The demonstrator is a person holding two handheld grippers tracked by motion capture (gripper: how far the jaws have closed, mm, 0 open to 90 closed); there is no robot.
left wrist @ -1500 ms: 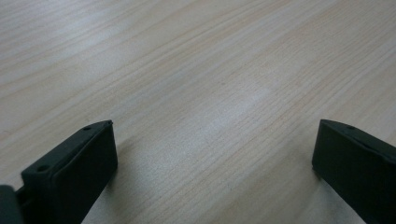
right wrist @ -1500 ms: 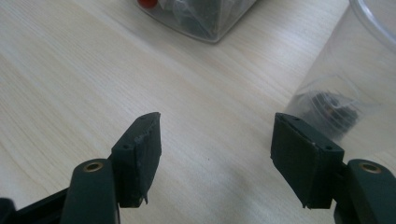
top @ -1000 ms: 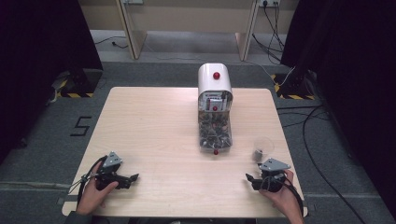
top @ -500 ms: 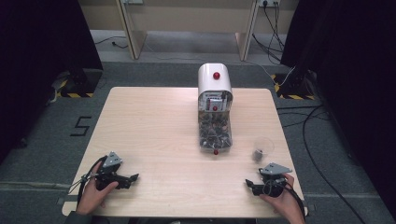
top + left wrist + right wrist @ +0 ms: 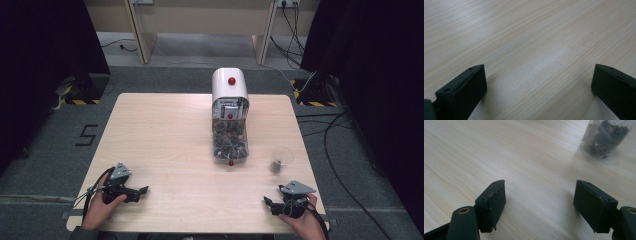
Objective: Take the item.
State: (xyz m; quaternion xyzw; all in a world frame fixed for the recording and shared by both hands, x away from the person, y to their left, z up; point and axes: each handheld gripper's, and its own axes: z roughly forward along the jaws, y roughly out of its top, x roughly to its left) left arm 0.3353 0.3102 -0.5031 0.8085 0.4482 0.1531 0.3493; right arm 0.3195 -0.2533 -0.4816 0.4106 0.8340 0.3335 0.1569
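Two grippers: both sat at the near edge of the pale wooden table [image 5: 165, 135], well apart, each in a person's hand.
Left gripper: the black two-jaw left gripper [image 5: 141, 190] rested at the near left corner, its jaws spread wide with nothing between them; in the left gripper view [image 5: 537, 86] only bare wood grain lay ahead of it.
Right gripper: the black two-jaw right gripper [image 5: 269, 204] rested at the near right corner, jaws likewise parted and empty, as the right gripper view [image 5: 539, 202] showed.
Cup: the small clear plastic cup holding a clump of dark pieces [image 5: 276, 161] stood upright on the table just beyond the right gripper, near the right edge; in the right gripper view the cup [image 5: 604, 141] sat up and to the right, clear of both jaws.
Dispenser: the white round-topped dispenser with a red knob and a clear bin of dark pieces [image 5: 230, 120] stood farther off at the middle of the table, left of the cup and apart from it.
Done, as judged: the cup seemed already filled and set down, since neither gripper touched it or the dispenser.
Left, as judged: little looked outstanding; if anything remained, it was moving the cup elsewhere, which the pictures could not settle.
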